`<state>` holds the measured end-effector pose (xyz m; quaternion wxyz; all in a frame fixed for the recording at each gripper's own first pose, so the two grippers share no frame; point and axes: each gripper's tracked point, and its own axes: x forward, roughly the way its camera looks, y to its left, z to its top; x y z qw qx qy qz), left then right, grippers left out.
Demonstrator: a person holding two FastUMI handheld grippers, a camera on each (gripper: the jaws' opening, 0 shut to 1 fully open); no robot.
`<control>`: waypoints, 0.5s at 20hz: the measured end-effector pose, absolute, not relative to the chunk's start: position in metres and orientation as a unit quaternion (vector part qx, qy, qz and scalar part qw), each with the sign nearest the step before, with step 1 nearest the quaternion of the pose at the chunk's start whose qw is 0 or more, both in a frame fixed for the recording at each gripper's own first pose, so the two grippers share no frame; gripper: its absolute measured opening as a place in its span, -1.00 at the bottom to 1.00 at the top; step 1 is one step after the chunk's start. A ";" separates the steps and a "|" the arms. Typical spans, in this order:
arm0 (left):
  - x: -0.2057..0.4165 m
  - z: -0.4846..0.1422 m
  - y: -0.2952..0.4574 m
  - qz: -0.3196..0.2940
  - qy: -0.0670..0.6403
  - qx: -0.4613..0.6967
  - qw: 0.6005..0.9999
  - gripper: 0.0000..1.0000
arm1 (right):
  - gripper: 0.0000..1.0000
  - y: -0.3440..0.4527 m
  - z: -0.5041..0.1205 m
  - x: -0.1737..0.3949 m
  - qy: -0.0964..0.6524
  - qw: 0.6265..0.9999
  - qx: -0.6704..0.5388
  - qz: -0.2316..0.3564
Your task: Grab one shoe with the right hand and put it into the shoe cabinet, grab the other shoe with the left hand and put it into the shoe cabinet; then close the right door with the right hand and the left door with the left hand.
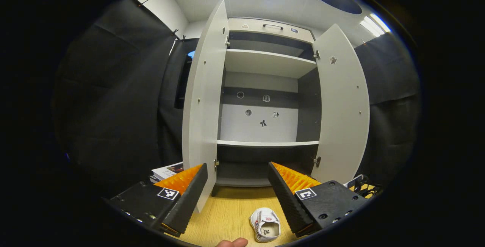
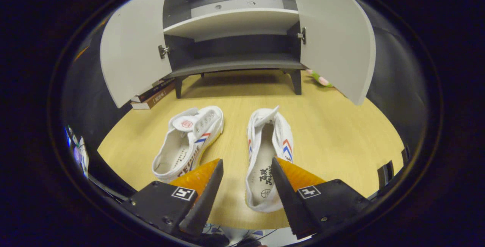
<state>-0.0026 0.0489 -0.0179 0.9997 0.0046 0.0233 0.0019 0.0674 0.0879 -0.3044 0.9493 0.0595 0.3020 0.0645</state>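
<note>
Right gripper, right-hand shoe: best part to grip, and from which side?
Judging by its pose, take the right-hand shoe by its heel collar, coming from above. It lies upright, heel towards the open right gripper, its opening up, so one finger could slip inside and one outside.

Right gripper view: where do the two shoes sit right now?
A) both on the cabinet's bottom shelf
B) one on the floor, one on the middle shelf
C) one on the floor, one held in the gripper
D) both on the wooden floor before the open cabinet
D: the left shoe and the right shoe both lie on the wooden floor before the open shoe cabinet, and the right gripper is open, holding nothing.
</note>
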 end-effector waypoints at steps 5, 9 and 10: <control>-0.002 -0.024 0.054 0.005 0.033 0.005 0.999 0.91 | 0.22 0.099 -0.325 0.089 0.319 0.944 0.030 0.073; -0.002 -0.028 0.055 0.006 0.039 0.005 0.999 0.90 | 0.12 0.098 -0.325 0.105 0.311 0.949 -0.003 0.058; -0.001 -0.031 0.055 0.006 0.042 0.005 0.999 0.91 | 0.06 0.096 -0.325 0.109 0.307 0.950 -0.011 0.052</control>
